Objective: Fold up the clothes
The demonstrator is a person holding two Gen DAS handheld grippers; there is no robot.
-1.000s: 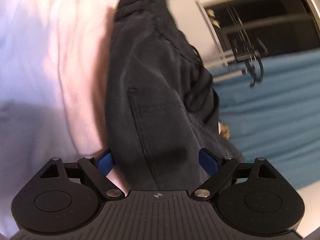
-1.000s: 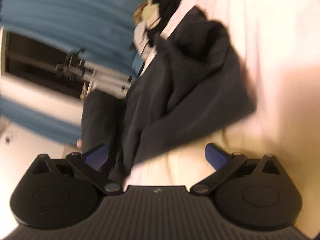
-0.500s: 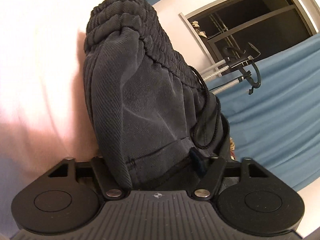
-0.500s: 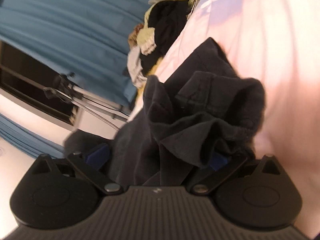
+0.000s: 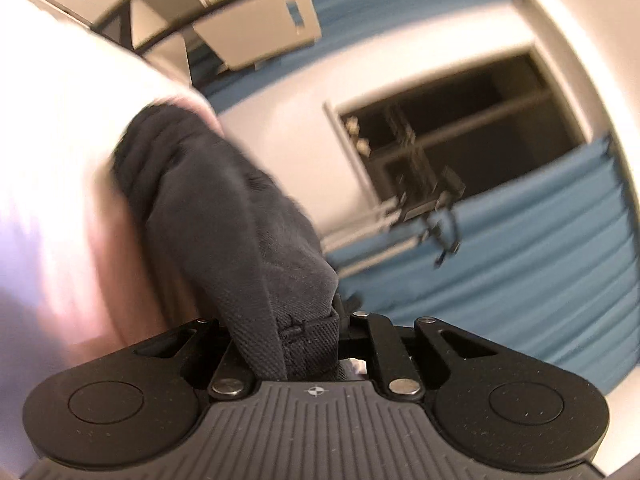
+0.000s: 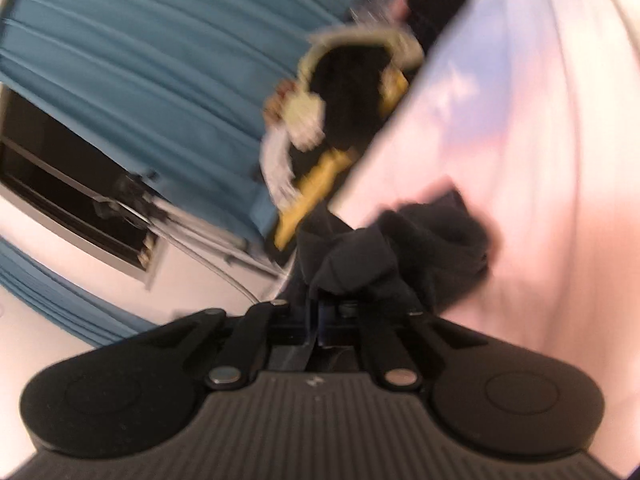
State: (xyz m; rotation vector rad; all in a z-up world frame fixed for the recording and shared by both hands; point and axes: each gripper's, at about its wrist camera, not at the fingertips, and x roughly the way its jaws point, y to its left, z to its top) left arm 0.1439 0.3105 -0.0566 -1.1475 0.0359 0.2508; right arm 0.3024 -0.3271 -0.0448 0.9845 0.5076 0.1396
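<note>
left gripper [image 5: 296, 344]: jaws closed, dark cloth pinched between | right gripper [image 6: 316, 320]: jaws closed, cloth bunched ahead

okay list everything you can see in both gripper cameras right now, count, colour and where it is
dark garment: one, charcoal, on the sheet, pinched at two spots
bed sheet: one, pale pink, under the garment
clothes pile: one heap, black, yellow and white, beyond the sheet's edge
curtains: blue, along the wall
window: one, dark, between the curtains
stand with clamp: one, black and metal, before the window
left gripper: black, shut on the garment hem
right gripper: black, shut on bunched garment fabric
</note>
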